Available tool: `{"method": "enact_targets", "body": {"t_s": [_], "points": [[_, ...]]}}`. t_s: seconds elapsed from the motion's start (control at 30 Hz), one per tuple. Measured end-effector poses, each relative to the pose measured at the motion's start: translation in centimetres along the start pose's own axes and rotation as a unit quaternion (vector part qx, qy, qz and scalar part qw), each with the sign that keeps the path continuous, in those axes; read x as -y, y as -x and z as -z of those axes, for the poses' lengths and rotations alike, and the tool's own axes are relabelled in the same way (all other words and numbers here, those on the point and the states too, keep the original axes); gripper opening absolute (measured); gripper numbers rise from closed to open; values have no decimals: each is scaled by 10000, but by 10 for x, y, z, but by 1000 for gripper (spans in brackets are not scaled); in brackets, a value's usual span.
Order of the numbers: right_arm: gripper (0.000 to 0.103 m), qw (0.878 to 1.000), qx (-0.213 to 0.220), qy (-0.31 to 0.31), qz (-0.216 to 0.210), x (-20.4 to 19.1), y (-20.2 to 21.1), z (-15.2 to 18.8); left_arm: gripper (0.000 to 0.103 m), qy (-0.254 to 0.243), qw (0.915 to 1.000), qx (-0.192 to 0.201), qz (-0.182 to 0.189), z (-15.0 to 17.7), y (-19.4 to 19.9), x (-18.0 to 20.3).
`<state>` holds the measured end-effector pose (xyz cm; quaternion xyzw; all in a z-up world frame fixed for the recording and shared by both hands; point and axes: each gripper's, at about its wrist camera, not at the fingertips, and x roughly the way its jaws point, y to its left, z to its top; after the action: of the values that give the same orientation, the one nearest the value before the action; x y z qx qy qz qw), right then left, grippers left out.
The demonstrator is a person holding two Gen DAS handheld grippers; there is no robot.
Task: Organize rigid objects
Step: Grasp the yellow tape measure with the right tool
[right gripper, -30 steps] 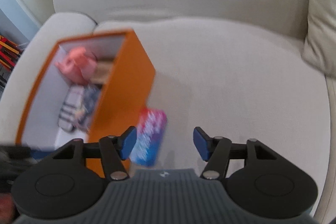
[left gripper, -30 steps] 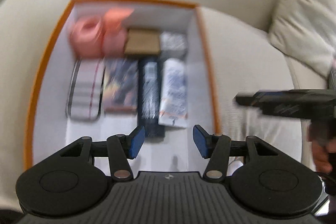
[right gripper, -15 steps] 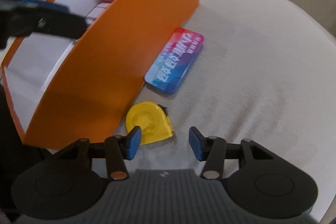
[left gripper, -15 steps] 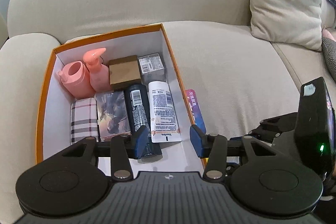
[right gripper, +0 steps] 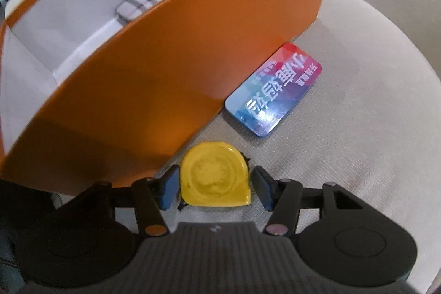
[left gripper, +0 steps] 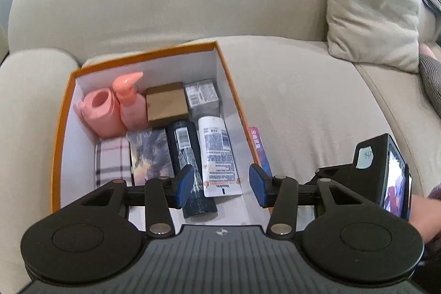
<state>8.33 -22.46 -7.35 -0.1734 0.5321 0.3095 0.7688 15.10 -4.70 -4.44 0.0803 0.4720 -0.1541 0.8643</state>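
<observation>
An orange box (left gripper: 231,90) with a white inside sits on the sofa. It holds two pink bottles (left gripper: 115,106), a brown box (left gripper: 166,104), a dark tube (left gripper: 187,156), a white tube (left gripper: 219,159) and a plaid case (left gripper: 111,164). My left gripper (left gripper: 219,188) is open and empty above the box's near end. In the right wrist view a yellow tape measure (right gripper: 215,174) lies beside the orange box wall (right gripper: 193,68). My right gripper (right gripper: 215,190) is open with its fingers on either side of the tape measure. A red-blue tin (right gripper: 274,90) lies just beyond it.
The beige sofa seat (left gripper: 303,106) spreads to the right of the box, with a cushion (left gripper: 372,4) at the back right. The sofa arm (left gripper: 24,106) is left of the box. The right gripper's body (left gripper: 380,178) shows low right in the left wrist view.
My right gripper has dropped down and forward beside the box, so the yellow tape measure now sits between its open fingers. The left gripper has pulled back a little above the box.
</observation>
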Motion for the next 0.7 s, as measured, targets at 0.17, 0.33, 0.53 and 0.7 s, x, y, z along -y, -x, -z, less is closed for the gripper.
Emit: {"method": "enact_targets", "body": {"t_s": [0.17, 0.33, 0.53, 0.7], "points": [[56, 10000, 71, -58, 7, 1, 4, -1, 55, -799, 9965, 259, 44, -4, 10, 17], [56, 9946, 387, -965, 23, 27, 22, 10, 55, -1822, 9826, 298, 188, -13, 15, 40], [56, 9764, 812, -1989, 204, 65, 46, 32, 55, -3664, 9298, -33, 361, -16, -2, 88], [56, 9518, 1076, -2841, 413, 95, 63, 50, 61, -4949, 8664, -661, 93, -1, -45, 127]]}}
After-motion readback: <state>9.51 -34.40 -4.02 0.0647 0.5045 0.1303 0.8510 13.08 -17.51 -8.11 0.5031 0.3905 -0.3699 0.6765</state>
